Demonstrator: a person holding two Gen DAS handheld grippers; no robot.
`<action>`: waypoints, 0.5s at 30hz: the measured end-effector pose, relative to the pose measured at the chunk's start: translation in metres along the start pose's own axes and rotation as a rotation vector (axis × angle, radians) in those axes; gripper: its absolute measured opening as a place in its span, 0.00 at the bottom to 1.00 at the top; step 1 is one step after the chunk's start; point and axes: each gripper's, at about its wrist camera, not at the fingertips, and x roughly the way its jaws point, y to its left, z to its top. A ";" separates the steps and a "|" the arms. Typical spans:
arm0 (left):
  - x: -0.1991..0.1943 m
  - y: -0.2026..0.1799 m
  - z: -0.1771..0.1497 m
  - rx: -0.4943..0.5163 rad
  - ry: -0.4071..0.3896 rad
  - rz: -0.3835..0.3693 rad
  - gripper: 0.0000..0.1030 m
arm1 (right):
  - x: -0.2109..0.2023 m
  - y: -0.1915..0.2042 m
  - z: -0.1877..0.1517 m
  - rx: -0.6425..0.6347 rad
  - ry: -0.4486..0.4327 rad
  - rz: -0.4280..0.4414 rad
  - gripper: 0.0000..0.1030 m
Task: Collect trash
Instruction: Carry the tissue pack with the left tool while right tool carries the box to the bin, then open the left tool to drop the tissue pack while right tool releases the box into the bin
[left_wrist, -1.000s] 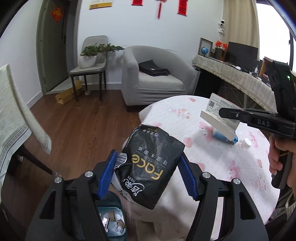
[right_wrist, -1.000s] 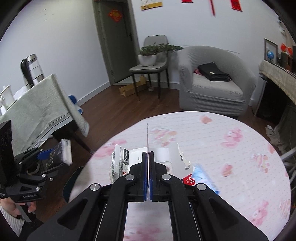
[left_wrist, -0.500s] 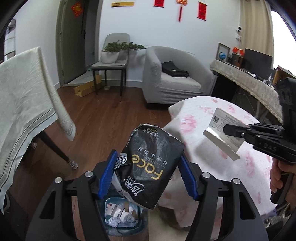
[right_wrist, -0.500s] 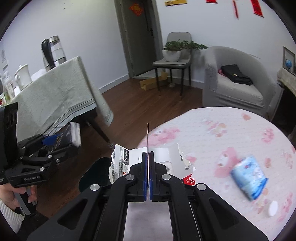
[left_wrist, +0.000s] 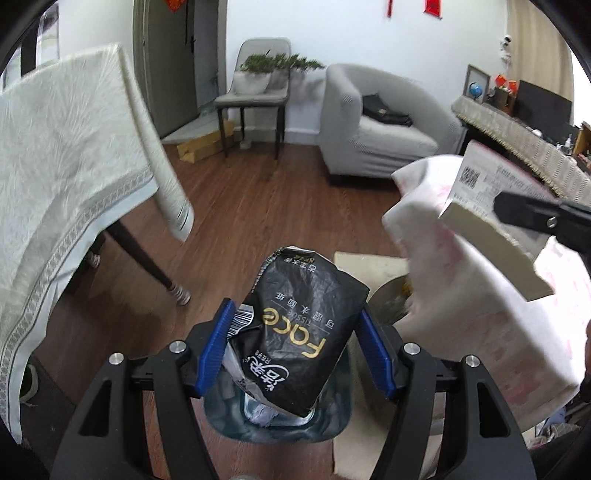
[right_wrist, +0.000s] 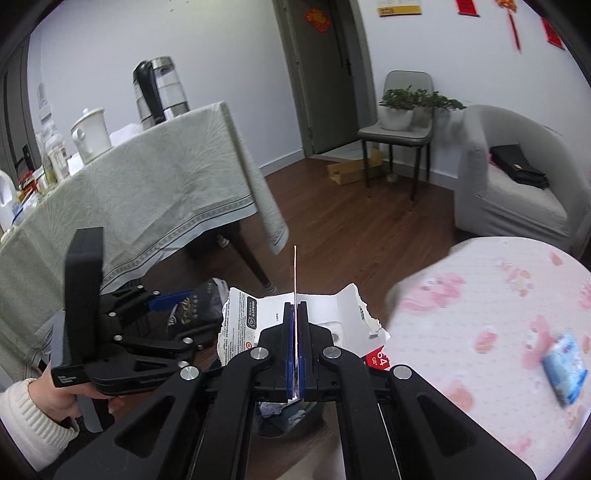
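Left gripper (left_wrist: 295, 347): clamped on black tissue pack (left_wrist: 299, 332), directly over trash bin (left_wrist: 277, 424) on floor. Right gripper (right_wrist: 295, 350): pinched shut on torn white card package (right_wrist: 295, 310), above bin (right_wrist: 288, 413) rim. Centre both over opening before you release; drop pack first. Blue packet (right_wrist: 563, 363) remains on tabletop (right_wrist: 480, 314).

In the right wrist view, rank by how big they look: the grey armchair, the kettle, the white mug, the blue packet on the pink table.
1. Grey armchair, clearly largest.
2. Kettle.
3 and 4. White mug and blue packet look about alike; the packet lies nearer the camera and is blurred, so I won't rank them.
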 end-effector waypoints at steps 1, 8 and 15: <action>0.003 0.005 -0.003 -0.005 0.012 0.004 0.66 | 0.005 0.004 0.001 -0.002 0.006 0.005 0.02; 0.027 0.041 -0.017 -0.067 0.102 0.008 0.66 | 0.040 0.024 0.001 -0.008 0.059 0.016 0.02; 0.042 0.058 -0.034 -0.077 0.172 0.007 0.66 | 0.066 0.039 0.002 -0.012 0.093 0.033 0.02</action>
